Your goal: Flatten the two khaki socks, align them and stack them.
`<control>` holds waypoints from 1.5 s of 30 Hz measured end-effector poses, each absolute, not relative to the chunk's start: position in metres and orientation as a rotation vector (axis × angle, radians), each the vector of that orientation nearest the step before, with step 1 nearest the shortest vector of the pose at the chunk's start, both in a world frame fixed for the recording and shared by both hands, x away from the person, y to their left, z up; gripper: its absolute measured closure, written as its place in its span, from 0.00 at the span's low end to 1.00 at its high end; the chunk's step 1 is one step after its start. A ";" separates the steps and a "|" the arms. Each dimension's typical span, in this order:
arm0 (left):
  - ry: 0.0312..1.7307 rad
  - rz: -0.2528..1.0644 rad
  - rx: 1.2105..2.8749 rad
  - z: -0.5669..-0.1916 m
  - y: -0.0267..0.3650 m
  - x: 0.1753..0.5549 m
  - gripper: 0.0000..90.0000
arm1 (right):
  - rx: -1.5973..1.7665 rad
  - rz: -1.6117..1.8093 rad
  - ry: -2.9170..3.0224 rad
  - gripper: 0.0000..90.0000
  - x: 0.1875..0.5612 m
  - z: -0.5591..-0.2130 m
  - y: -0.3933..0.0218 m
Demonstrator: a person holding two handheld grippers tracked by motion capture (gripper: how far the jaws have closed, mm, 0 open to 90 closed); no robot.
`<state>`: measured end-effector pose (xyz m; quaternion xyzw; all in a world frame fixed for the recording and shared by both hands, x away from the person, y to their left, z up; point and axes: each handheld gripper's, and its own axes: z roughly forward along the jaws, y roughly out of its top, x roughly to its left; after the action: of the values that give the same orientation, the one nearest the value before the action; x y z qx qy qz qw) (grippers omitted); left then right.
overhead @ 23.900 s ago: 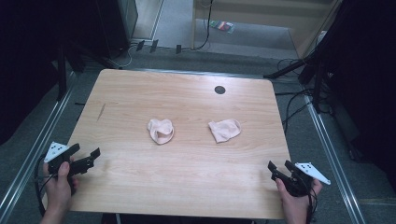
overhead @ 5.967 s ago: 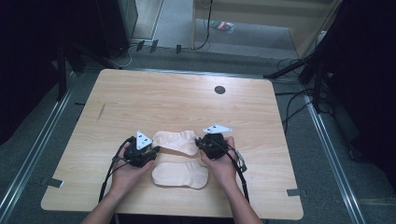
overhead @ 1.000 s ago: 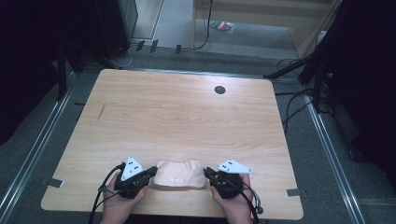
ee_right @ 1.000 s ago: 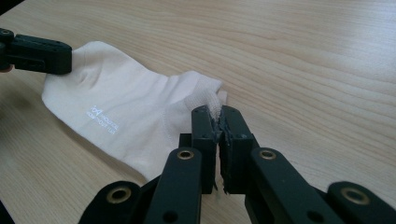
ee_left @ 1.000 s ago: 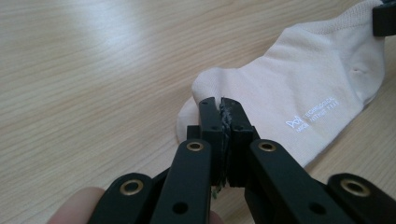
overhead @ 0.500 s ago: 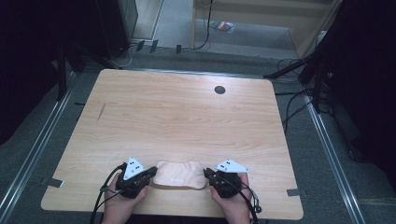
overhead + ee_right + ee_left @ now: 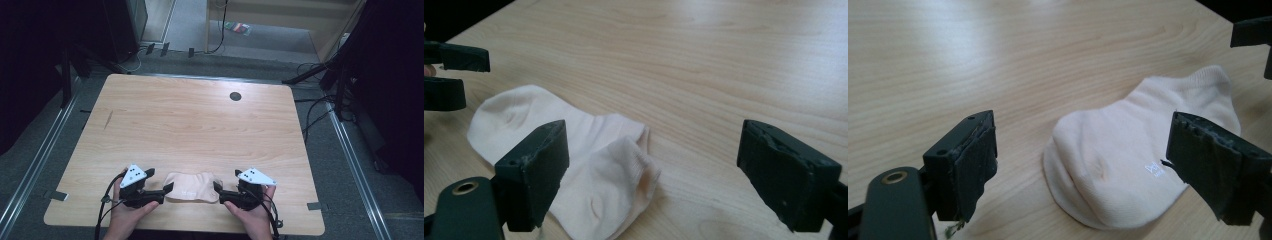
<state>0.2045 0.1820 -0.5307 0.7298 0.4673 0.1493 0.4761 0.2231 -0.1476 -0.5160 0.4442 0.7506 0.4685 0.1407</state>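
Cream socks [image 7: 192,186] lie stacked near table [image 7: 200,130] front edge, both grippers, left [image 7: 168,189] and right [image 7: 217,191], jaws just sprung apart, empty; back straight off without snagging fabric.

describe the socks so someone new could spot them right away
On the wooden table, look at the near edge, between the left claw and the right claw, both open. The socks lie there stacked flat: pale cream, the one soft thing on the bare wood.

The flat cotton ankle socks [image 7: 192,187] were pale cream; the light wooden worktop [image 7: 200,130] bore fine grain; both grippers' jaws were black.
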 end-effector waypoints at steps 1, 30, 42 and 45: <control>1.142 0.365 1.784 -0.531 0.182 0.204 0.15 | 1.283 1.353 2.168 0.15 0.223 -0.516 -0.148; 1.255 0.471 1.694 -0.535 0.254 0.217 0.11 | 1.371 1.335 2.006 0.15 0.241 -0.516 -0.216; 1.311 0.497 1.698 -0.543 0.289 0.212 0.11 | 1.402 1.272 1.978 0.15 0.243 -0.523 -0.244; 1.317 0.506 1.704 -0.545 0.298 0.210 0.11 | 1.411 1.266 1.976 0.15 0.245 -0.525 -0.249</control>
<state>0.2096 0.2977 -0.5448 0.6887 0.5323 0.2045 0.4479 0.2445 -0.2485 -0.5249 0.5048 0.7071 0.4529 0.2005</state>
